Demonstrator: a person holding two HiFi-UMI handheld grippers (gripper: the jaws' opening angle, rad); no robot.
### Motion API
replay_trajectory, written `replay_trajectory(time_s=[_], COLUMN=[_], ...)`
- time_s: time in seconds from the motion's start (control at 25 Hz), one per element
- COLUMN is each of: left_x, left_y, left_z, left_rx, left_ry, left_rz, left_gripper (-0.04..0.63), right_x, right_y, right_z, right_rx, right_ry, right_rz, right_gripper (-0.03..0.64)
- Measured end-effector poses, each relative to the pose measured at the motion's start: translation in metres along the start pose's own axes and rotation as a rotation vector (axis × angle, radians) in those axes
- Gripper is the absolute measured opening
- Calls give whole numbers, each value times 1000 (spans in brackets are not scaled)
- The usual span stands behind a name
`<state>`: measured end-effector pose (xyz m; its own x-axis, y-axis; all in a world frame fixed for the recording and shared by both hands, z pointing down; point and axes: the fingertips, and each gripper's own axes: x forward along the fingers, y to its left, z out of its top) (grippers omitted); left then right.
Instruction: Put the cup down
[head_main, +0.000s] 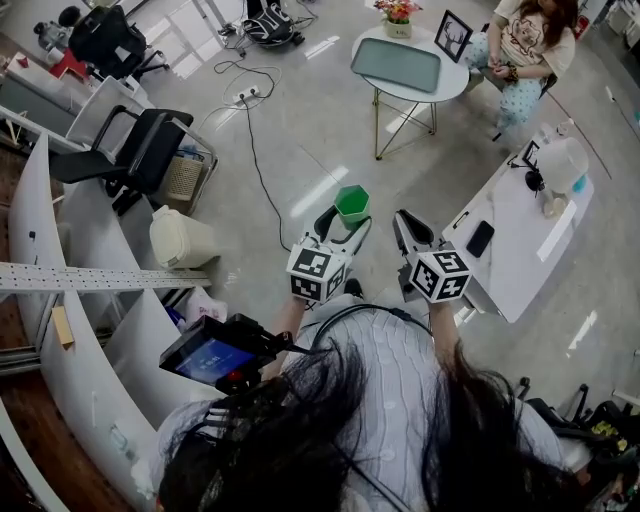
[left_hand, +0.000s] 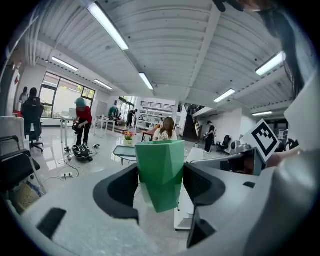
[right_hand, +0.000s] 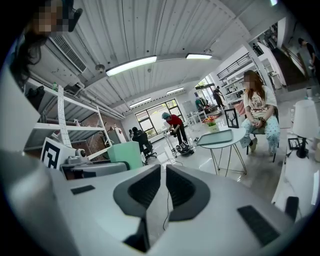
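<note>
Green faceted plastic cup (left_hand: 160, 160) sat upright, pinched mid-wall by our left claw (left_hand: 160, 186); we judged it light, stiff, rather slippery. Our right claw (right_hand: 163, 187) was pressed together, empty.

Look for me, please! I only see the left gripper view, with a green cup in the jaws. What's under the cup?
Observer: In the head view, the green cup hangs over bare floor, not over any table.
Operator: Is there a table close by?
Observer: Yes, a long white table stands on the right side, just past the right hand-held gripper.
Operator: Is that other one holding something?
Observer: No. The right gripper view shows its jaws together with nothing between them.
</note>
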<state>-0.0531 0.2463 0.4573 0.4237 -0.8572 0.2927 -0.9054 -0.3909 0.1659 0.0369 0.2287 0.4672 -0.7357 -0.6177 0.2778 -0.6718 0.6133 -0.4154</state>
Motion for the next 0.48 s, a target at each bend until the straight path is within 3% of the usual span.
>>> replay_trajectory(time_s=[0.48], left_x=[9], left_y=[16], left_z=[-13], left_rx=[-37], left_ry=[15], left_rz=[-26], left_gripper=[291], right_x=[20], right_y=[5], right_z=[-13], right_rx=[13], right_ry=[38], right_rz=[1], right_gripper=[51])
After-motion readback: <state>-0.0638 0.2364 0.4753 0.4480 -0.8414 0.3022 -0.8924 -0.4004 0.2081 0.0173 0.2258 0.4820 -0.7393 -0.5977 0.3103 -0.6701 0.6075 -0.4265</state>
